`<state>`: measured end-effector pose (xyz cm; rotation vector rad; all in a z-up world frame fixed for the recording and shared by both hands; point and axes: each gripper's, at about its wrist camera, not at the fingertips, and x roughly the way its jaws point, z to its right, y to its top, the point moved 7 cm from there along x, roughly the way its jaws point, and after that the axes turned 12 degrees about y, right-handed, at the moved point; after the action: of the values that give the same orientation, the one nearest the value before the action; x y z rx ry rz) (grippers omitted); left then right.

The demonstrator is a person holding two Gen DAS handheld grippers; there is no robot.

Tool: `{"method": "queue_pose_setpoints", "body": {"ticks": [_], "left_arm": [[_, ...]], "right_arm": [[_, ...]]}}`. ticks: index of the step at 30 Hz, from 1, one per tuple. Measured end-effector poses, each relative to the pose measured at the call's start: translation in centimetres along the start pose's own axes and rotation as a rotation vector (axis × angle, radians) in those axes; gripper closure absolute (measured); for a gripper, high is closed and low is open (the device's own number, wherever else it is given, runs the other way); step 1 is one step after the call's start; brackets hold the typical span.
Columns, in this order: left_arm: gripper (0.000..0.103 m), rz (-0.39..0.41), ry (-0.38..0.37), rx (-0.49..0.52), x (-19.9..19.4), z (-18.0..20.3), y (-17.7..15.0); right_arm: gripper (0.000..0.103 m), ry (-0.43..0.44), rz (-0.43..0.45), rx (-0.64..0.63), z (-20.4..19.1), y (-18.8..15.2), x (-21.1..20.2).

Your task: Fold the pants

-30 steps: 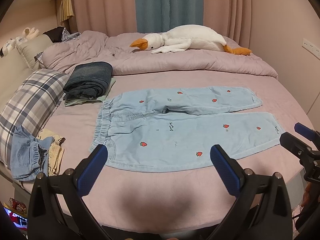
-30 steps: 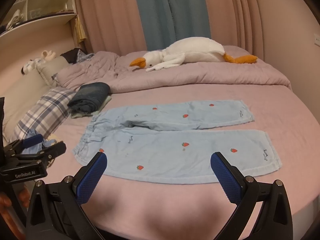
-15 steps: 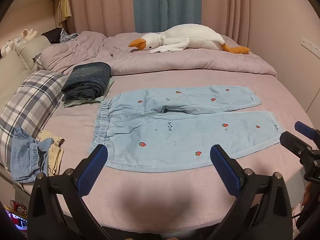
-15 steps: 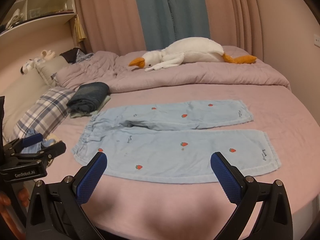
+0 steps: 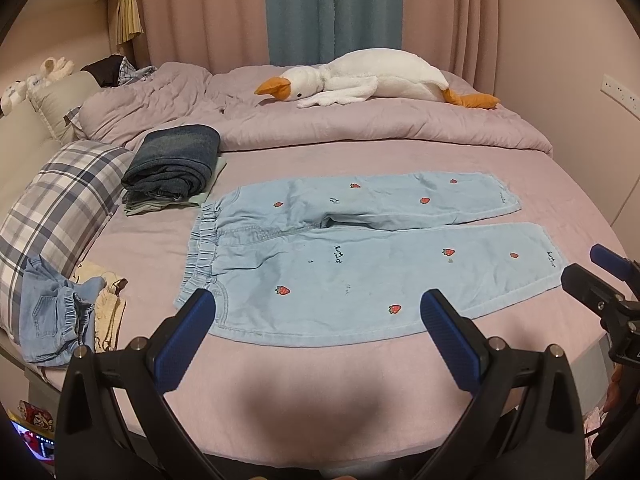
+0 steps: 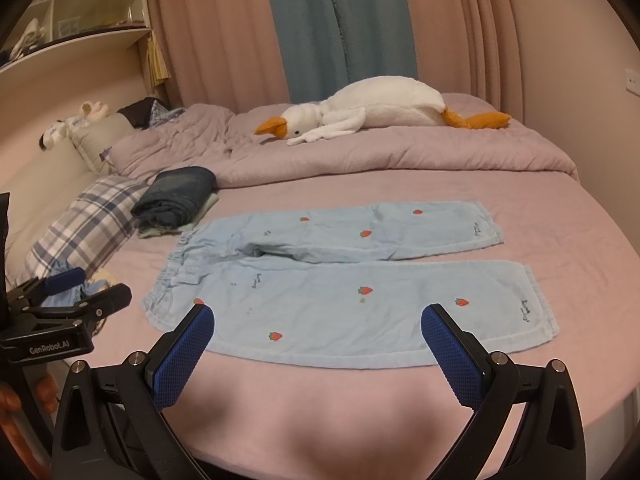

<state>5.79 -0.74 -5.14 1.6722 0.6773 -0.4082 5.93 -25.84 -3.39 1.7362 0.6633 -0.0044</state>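
Light blue pants (image 5: 360, 256) with red strawberry prints lie flat on the pink bed, waistband to the left, both legs pointing right; they also show in the right wrist view (image 6: 352, 284). My left gripper (image 5: 318, 316) is open and empty, hovering just in front of the near leg's edge by the waistband. My right gripper (image 6: 318, 332) is open and empty, in front of the near leg toward the cuff. Each gripper shows at the side of the other's view, the right one (image 5: 600, 280) and the left one (image 6: 76, 292).
A folded stack of dark jeans (image 5: 172, 164) lies left of the waistband. A plaid pillow (image 5: 56, 204) and crumpled clothes (image 5: 56, 312) lie at the left edge. A plush goose (image 5: 360, 80) rests on the rumpled duvet (image 5: 360, 128) at the back.
Both views have shifted slightly closer to the pants. The pants have not moved and both grippers stay open.
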Motion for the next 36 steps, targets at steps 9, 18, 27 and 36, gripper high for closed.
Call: {"method": "queue_pose_setpoints", "body": {"ticks": [9, 18, 27, 36], "left_arm": [[0.0, -0.023, -0.088, -0.128, 2.2, -1.4, 0.0], [0.001, -0.227, -0.196, -0.479, 11.3, -6.7, -5.4], [0.004, -0.313, -0.283, -0.807, 16.5, -11.7, -10.6], [0.057, -0.381, -0.154, -0.749, 22.3, -12.1, -9.5]], "right_arm": [[0.0, 0.014, 0.008, -0.008, -0.3, -0.3, 0.4], [0.0, 0.132, 0.024, -0.09, -2.8, -1.9, 2.6], [0.006, 0.084, -0.156, -0.483, -8.4, -9.1, 11.4], [0.035, -0.022, -0.224, -0.936, -12.4, -12.3, 18.7]]}}
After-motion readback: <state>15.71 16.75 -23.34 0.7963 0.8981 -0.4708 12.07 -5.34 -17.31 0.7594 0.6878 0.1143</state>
